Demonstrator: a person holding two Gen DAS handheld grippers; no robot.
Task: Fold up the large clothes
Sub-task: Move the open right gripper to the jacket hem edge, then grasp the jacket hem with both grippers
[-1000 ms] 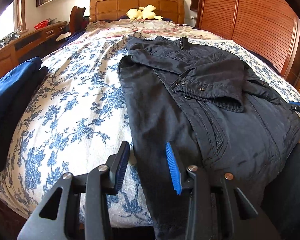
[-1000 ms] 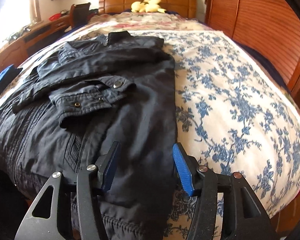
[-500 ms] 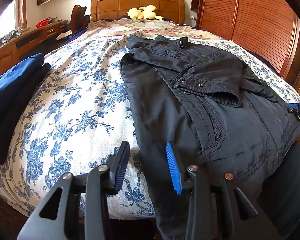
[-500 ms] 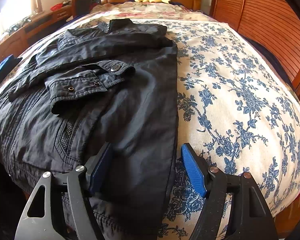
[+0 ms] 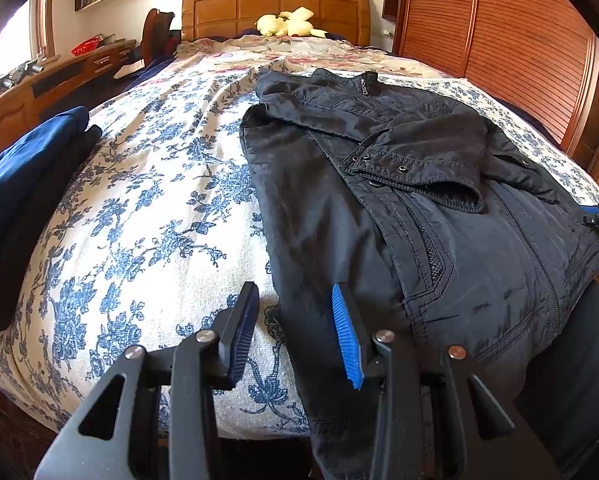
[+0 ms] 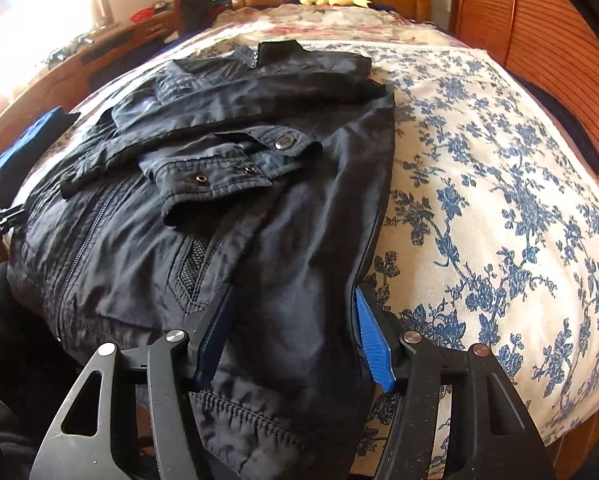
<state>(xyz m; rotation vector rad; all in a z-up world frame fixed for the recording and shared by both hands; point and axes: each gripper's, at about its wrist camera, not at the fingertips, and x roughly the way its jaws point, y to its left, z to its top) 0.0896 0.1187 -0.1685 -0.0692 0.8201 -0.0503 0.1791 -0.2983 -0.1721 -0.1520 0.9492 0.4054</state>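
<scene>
The jacket's (image 6: 227,216) hem corner is straddled by the closing right gripper (image 6: 293,336) on the flowered bedspread (image 6: 499,200).

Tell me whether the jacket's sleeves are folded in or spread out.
Folded in: both sleeves cross the black jacket's zipped front, their snap cuffs overlapping at mid-chest.

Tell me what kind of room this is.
Almost certainly a home bedroom: a bed with a wooden headboard and floral bedspread, a yellow plush toy at its head, and a louvred wooden wardrobe alongside. A dark jacket lies spread on the bed.
</scene>
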